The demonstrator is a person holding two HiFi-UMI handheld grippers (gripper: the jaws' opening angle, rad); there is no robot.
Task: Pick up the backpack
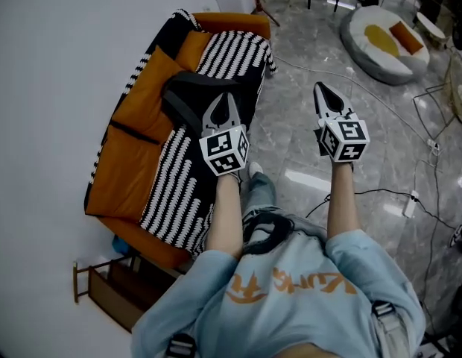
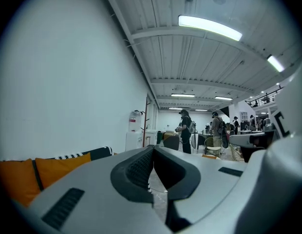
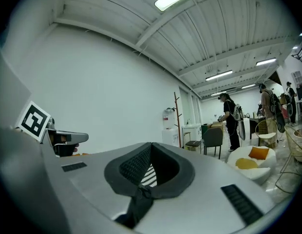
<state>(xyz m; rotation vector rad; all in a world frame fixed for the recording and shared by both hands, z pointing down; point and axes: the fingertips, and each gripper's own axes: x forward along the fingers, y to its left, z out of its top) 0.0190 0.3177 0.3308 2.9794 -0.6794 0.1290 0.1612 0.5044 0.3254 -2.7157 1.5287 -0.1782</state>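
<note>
The backpack (image 1: 188, 95) lies on the sofa (image 1: 130, 151) against the wall (image 1: 59, 66), with open floor (image 1: 290, 144) to the right. The left tongs (image 1: 226, 100) and right tongs (image 1: 323, 94) are pinched together and empty.

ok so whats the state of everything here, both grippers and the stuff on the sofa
left gripper: shut, nothing between the jaws
right gripper: shut, nothing between the jaws
backpack: lying on the sofa, not gripped
striped blanket: spread over the sofa seat, under the backpack
round floor cushion: on the floor, apart from the sofa
</note>
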